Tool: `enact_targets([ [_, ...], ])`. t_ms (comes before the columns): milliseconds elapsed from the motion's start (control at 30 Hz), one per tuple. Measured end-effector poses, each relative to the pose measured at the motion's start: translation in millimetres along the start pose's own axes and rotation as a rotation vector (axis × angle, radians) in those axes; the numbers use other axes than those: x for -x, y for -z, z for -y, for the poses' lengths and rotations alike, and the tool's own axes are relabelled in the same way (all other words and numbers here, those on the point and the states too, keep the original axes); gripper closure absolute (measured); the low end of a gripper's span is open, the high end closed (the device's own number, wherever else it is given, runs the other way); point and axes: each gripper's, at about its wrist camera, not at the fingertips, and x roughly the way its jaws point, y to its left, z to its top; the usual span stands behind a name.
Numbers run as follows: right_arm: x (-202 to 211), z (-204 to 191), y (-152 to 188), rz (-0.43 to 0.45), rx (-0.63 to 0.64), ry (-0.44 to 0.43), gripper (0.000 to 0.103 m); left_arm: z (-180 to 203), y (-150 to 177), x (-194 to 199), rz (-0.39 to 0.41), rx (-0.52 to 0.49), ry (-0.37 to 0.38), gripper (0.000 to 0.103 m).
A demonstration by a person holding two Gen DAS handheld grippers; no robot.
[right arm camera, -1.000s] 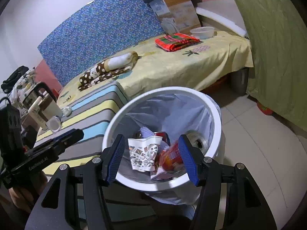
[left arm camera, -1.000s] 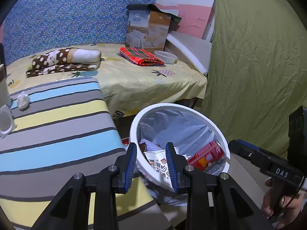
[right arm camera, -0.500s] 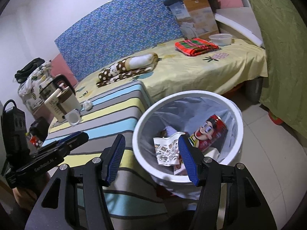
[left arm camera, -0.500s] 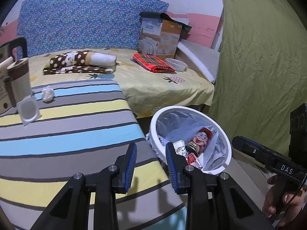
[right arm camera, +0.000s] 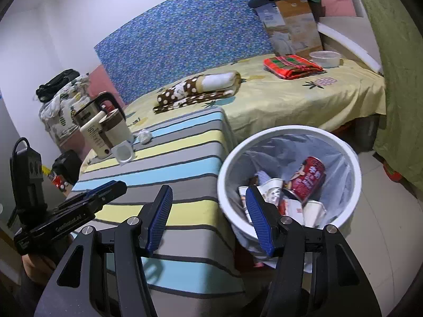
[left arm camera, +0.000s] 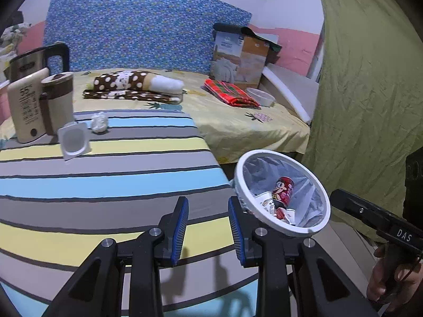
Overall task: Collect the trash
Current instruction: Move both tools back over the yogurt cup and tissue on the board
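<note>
Both pairs of jaws stand apart with nothing between them: the left gripper (left arm camera: 207, 231) narrowly, the right gripper (right arm camera: 208, 220) wider, each hanging over the near edge of the striped cloth-covered counter (left arm camera: 105, 179), which suggests free hands ready for the next pick.

Largest in view is the bed with the yellow printed sheet (right arm camera: 304, 97), carrying folded cloths and a box that look like belongings, not rubbish. The counter sits in front of it as the working surface. Just beside the counter's corner stands the round white plastic bin with a clear liner (right arm camera: 353, 163), placed within easy reach of both hands; it holds a red drink can (right arm camera: 308, 178) among paper cups and wrappers.

At the counter's far end, near a steel kettle and a beige mug, lie the remaining likely trash: a square white plastic cup lid (left arm camera: 74, 141) and, smallest, a crumpled white paper ball (left arm camera: 99, 122). By my judgement these come next.
</note>
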Motion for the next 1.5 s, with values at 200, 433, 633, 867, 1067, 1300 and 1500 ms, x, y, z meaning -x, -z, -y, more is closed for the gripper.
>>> enact_targets([
  [200,-8.6,-15.4,3.5,-0.02,0.02,-0.03,0.044,-15.7,4.4,13.9,0.014,0.019,-0.044,0.072],
  [433,-18.3,-35.9,7.7,-0.053,0.047,-0.069,0.044,-36.3,8.9,20.5,0.011,0.047,-0.097,0.072],
  [633,-27.2,-53.3,7.8,-0.072,0.077,-0.099,0.044,-48.7,8.4,27.2,0.018,0.065,-0.143,0.072],
  [867,-39.2,-70.3,7.2,-0.098,0.109,-0.122,0.044,-63.1,9.7,32.4,0.022,0.083,-0.187,0.072],
  [1067,-47.8,-83.4,1.0,-0.104,0.138,-0.14,0.044,-78.7,4.3,31.8,0.023,0.087,-0.219,0.072],
  [1300,-64.5,-98.1,-12.6,-0.112,0.173,-0.155,0.044,-108.1,-14.6,22.6,0.018,0.097,-0.259,0.072],
  [1500,-80.0,-108.8,-23.5,-0.12,0.194,-0.159,0.044,-135.3,-31.6,11.1,0.018,0.104,-0.284,0.072],
])
